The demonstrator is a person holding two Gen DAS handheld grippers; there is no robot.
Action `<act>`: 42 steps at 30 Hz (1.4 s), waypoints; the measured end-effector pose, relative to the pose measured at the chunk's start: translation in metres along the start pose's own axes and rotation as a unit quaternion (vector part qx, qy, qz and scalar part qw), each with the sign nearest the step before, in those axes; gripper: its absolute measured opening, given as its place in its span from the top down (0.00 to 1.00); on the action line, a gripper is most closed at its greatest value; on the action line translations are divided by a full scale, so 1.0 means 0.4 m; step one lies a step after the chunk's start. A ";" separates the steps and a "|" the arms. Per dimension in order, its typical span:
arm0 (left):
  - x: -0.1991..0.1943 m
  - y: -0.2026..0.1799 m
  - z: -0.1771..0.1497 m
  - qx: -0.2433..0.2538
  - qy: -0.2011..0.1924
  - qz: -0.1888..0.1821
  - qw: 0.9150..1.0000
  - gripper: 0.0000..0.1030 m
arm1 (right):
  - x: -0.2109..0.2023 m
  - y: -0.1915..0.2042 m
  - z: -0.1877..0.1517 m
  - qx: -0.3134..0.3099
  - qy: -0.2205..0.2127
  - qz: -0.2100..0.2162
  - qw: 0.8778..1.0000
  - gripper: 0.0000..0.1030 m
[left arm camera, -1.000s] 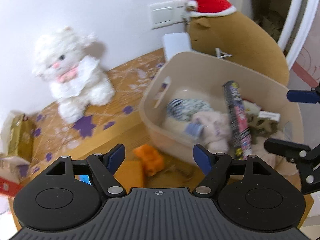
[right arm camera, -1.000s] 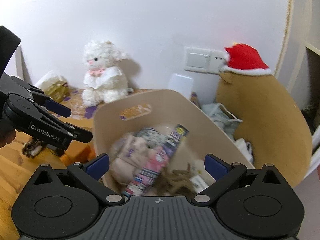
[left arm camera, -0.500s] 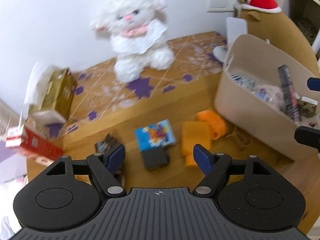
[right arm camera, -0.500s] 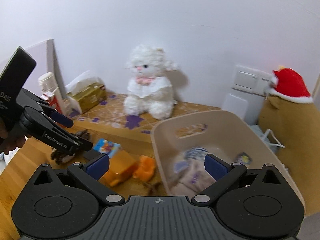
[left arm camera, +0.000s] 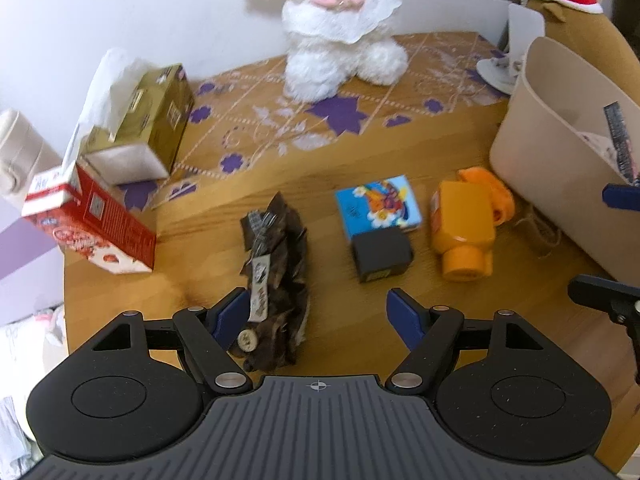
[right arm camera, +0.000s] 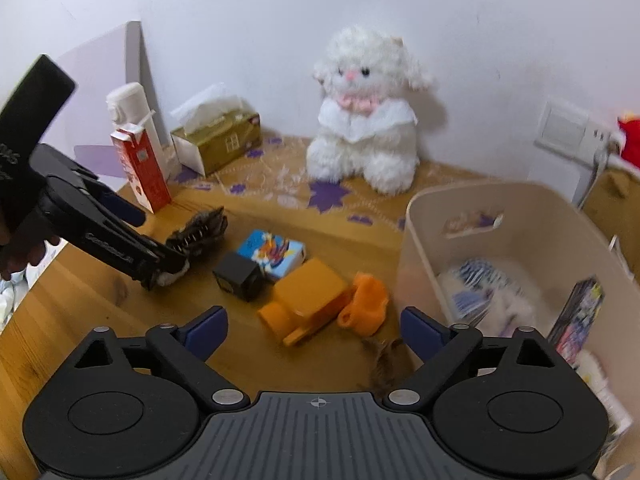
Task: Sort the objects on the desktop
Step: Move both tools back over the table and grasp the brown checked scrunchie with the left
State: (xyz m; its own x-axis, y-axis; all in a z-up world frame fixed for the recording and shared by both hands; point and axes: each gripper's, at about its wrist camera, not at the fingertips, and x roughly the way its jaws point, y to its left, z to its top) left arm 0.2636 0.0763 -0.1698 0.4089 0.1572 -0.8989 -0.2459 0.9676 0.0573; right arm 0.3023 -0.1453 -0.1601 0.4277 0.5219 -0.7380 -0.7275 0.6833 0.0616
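Left gripper point(left arm camera: 316, 314) gapes wide over a dark furry item point(left arm camera: 276, 280), perhaps a toy, at nine o'clock of the orange bottle point(right arm camera: 306, 300), while the right gripper point(right arm camera: 314, 330), empty, is closing.

Orange bottle point(left arm camera: 464, 228), beige bin point(left arm camera: 556, 128), white plush point(left arm camera: 340, 32), purple-flowered wooden table point(left arm camera: 280, 128)

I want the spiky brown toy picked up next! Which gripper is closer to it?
Left. The left gripper hangs right over the spiky brown toy, open. The right gripper, fingers closing on nothing, is off by the orange toy truck.
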 end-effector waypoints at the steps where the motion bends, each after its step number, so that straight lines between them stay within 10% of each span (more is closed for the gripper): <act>1: 0.006 0.007 -0.003 -0.002 0.002 0.000 1.000 0.26 | 0.012 0.000 -0.003 0.007 0.007 -0.004 1.000 0.10; 20: 0.110 0.078 -0.014 -0.032 0.043 -0.016 0.998 0.26 | 0.122 0.056 -0.015 -0.001 0.043 -0.072 0.996 0.13; 35: 0.136 0.063 -0.013 -0.028 0.045 -0.030 0.998 0.26 | 0.221 0.047 -0.047 0.099 0.056 -0.200 0.973 0.13; 42: 0.142 0.060 -0.013 -0.036 0.045 -0.041 0.998 0.26 | 0.216 -0.006 -0.076 0.209 0.044 -0.191 0.958 0.04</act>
State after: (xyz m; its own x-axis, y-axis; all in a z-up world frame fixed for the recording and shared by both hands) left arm 0.2765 0.1073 -0.2217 0.3508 0.0570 -0.9347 -0.2780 0.9595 -0.0458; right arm 0.3246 -0.1173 -0.2442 0.5596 0.1605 -0.8130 -0.2406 0.9703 0.0260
